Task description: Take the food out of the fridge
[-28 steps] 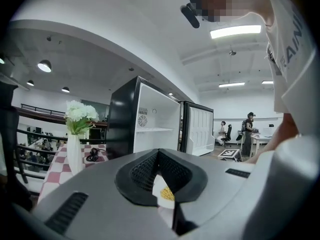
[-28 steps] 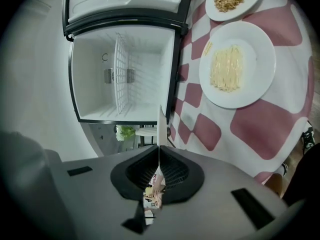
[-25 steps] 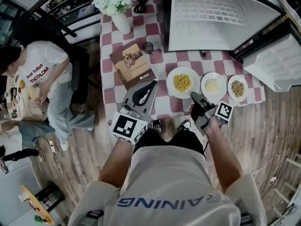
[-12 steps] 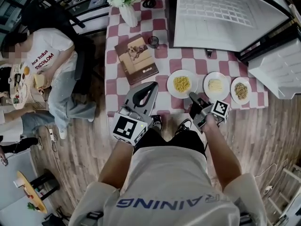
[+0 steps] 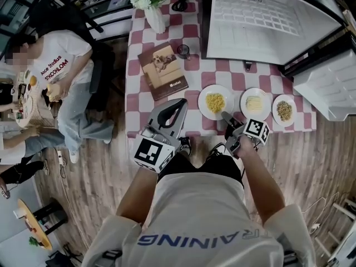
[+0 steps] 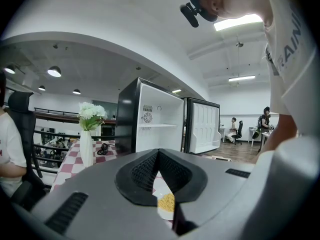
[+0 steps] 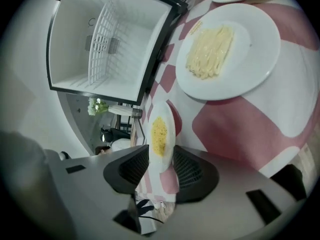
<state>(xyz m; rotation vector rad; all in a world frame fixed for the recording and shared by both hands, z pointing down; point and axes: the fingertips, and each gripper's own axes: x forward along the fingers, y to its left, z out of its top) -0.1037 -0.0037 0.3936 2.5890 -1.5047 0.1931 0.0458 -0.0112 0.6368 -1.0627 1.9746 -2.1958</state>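
Three plates on the checked table (image 5: 135, 88).
Right gripper (image 5: 225, 116) jaws, just opened, straddle the yellow-food plate (image 5: 215, 102) rim, centre frame; left gripper (image 5: 181, 102) closed, empty.

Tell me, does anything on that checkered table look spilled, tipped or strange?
Nothing spilled or tipped. The three white round plates of food sit flat in a row and the white vase of flowers stands upright. Only the white mini fridge stands wide open, apparently empty.
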